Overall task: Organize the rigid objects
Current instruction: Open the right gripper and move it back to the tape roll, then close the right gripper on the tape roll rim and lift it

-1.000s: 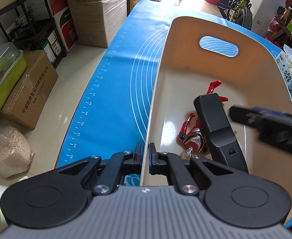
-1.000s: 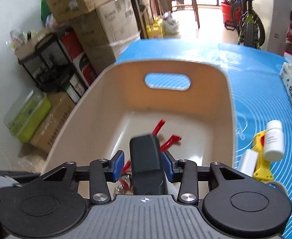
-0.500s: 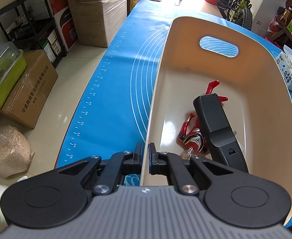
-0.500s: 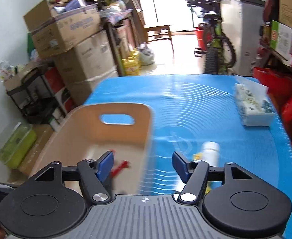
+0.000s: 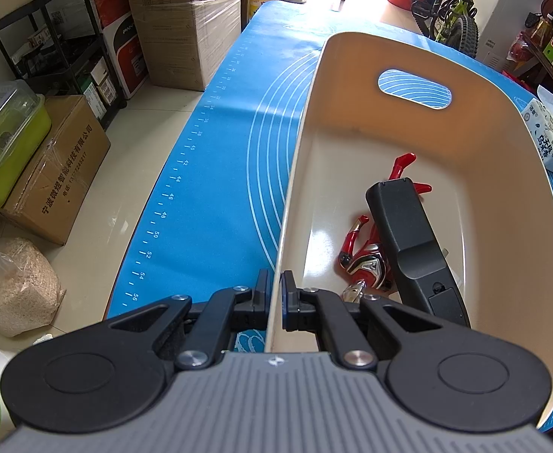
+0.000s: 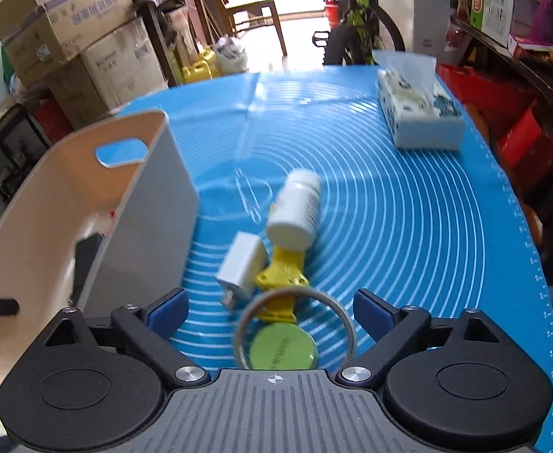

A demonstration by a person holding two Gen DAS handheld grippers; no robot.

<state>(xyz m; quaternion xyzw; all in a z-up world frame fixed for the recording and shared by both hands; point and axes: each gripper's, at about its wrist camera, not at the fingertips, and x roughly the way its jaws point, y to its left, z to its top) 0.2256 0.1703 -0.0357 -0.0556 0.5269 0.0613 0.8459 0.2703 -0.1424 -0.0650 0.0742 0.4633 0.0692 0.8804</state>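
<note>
My left gripper [image 5: 274,294] is shut on the near rim of the beige bin [image 5: 495,173]. In the bin lie a black remote [image 5: 408,241] and a red toy figure [image 5: 363,260]. My right gripper [image 6: 271,307] is open and empty, over the blue mat to the right of the bin [image 6: 50,196]. Just ahead of it lie a white bottle [image 6: 295,207], a white charger block [image 6: 240,268], a yellow clip [image 6: 282,281] and a round glass-rimmed thing with a green disc [image 6: 282,347].
A tissue box [image 6: 416,113] sits at the far right of the blue mat [image 6: 427,226]. Cardboard boxes [image 5: 186,19], a rack and a green crate [image 5: 4,143] stand on the floor to the left. A bicycle [image 6: 356,22] stands beyond the table.
My right gripper let go of the black remote in the bin, opened wide and swung right to the loose items on the mat. My left gripper stayed shut on the bin rim.
</note>
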